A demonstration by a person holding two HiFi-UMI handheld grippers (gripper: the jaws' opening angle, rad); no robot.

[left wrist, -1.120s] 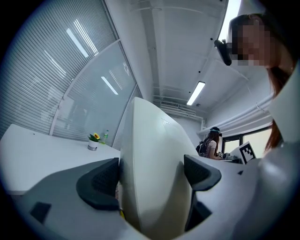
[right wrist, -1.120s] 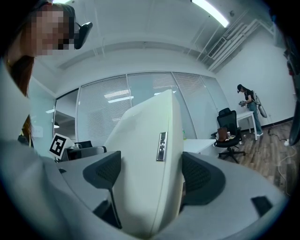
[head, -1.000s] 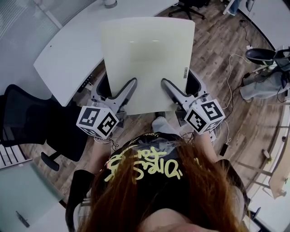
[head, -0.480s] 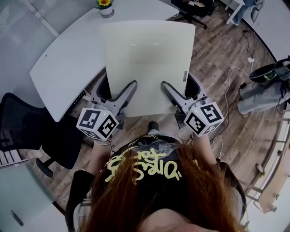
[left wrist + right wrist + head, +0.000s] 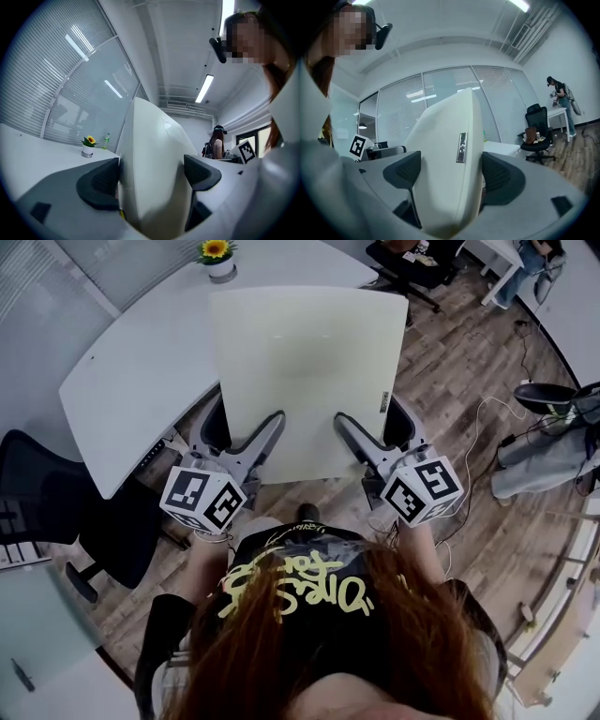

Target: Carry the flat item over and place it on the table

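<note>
Head view looks steeply down; gripper views sit close (all share the panel (image 5: 305, 371)).

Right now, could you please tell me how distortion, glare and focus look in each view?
Head view: fisheye curves the white table; the flat board is evenly lit, no harsh glare. Left gripper view: dark round vignette, board bulges, ceiling lights flare. Right gripper view: same vignette, near board soft.

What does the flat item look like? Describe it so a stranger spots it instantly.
Start at the curved white table. Overlapping it in the head view is the flat panel, clamped at its near edge by the left gripper and the right gripper. Unlike the white table, it is cream and squarish, with a small grey label on its right edge.
</note>
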